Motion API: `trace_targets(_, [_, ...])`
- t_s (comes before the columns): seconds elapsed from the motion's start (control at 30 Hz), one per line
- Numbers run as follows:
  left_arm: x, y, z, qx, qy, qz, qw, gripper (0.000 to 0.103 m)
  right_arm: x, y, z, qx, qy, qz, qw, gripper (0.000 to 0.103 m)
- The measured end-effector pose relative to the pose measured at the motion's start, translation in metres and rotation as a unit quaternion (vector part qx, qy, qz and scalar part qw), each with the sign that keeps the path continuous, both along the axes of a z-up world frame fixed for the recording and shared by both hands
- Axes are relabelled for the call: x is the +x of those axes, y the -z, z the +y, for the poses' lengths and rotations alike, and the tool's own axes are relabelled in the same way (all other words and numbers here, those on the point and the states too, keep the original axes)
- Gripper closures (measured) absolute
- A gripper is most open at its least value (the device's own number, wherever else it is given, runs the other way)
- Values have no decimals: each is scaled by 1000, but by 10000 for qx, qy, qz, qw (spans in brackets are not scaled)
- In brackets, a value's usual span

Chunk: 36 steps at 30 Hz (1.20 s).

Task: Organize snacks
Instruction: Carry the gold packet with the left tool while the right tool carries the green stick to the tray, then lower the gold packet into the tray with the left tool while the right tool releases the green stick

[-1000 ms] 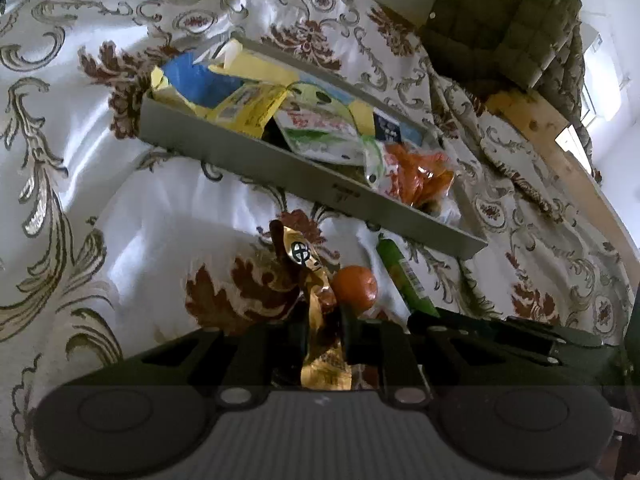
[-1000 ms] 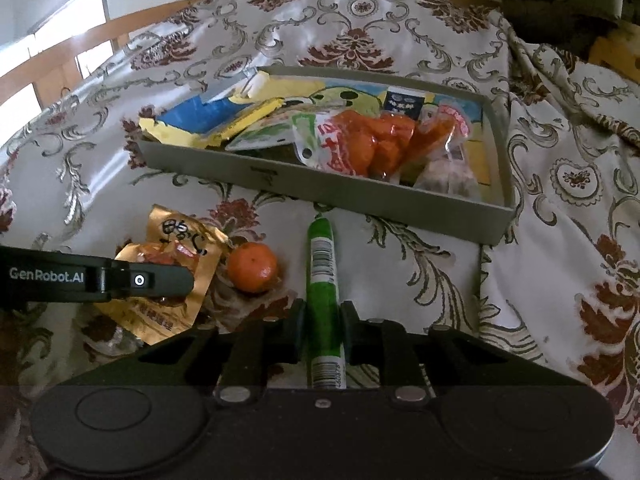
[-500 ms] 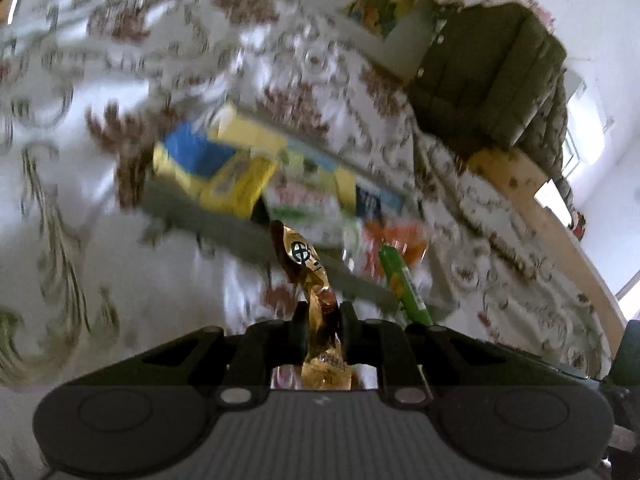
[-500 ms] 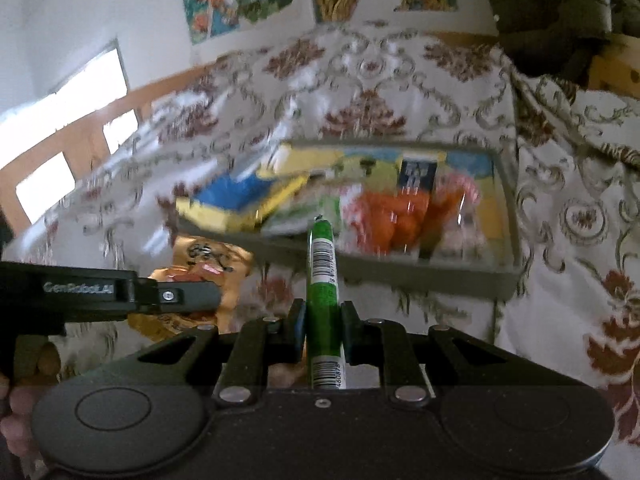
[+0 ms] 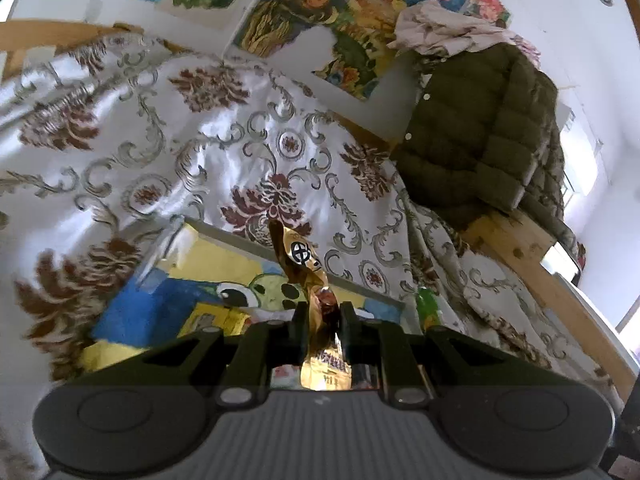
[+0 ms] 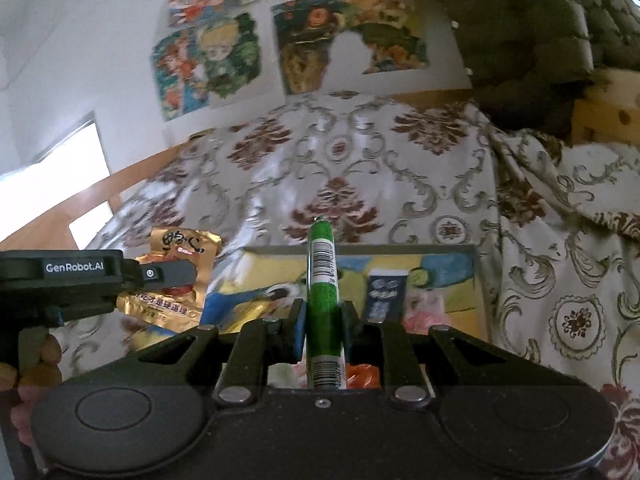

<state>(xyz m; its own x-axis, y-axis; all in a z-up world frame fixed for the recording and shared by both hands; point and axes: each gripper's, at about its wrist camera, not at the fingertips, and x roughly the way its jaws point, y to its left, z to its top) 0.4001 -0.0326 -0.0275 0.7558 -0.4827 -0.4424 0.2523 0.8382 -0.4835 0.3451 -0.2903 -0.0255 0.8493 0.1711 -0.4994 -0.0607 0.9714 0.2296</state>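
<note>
My left gripper [image 5: 323,309] is shut on a gold foil snack packet [image 5: 303,261] that stands up between its fingers, lifted over the grey snack box [image 5: 248,240]. In the right wrist view the same gold packet [image 6: 180,248] hangs from the left gripper [image 6: 176,274] at the left. My right gripper [image 6: 320,312] is shut on a green snack stick [image 6: 323,276] with a barcode, held above the near part of the box [image 6: 478,276]. The green stick's tip [image 5: 427,300] shows at the right in the left wrist view. The box holds several packets, mostly hidden by the grippers.
A patterned white bedspread [image 5: 256,148] covers the bed under the box. An olive puffer jacket [image 5: 480,132] hangs over a wooden frame [image 5: 520,248] at the right. Puzzle pictures [image 6: 208,64] lean on the wall behind. A person's fingers [image 6: 28,360] hold the left gripper's handle.
Both grippers rose from the bedspread and moved forward over the box, carrying the gold packet and the green stick. The orange fruit that lay by them has dropped out of view.
</note>
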Motion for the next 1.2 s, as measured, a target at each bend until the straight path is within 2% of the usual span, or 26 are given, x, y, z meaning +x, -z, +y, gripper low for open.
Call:
trace_targets(0.2, [35,28,-27,-8,262,219,9994,86,40,23,-20,160,360,149,9991,84])
trace_targets(0.43, [51,54,-33,-196,421,604,9971,86,61,46,-13,85,231,364,9990,84])
trace_targets(0.63, [57,62,-33,-182,369,817,9958,85,66,55,-7,-41,241,480,9985,84])
trace_targets(0.8, [53,60,-37,22,285,772,9966,85,64,56,-4,-174,271,484,9983,83])
trace_targets(0.9, [50,58,-40,208,152,820,9963,76,62,54,-2,-246,304,470,9981,77])
trace_targets(0.93, [48,57,-41,271,102,835,9961,69,61,54,-2,-256,307,462,9981,76])
trace_targets(1.0, [45,54,-41,371,48,873,9955,50,59,52,-1,-275,315,461,9981,73])
trace_targets(1.03, [44,52,-40,393,21,876,9954,35,58,52,-2,-271,334,466,9980,71])
trace_targets(1.07, [41,50,-39,384,1,854,9956,26,57,51,-2,-260,361,482,9978,70])
trace_targets(1.2, [34,38,-31,301,-94,800,9963,17,50,40,-4,-234,451,461,9976,60])
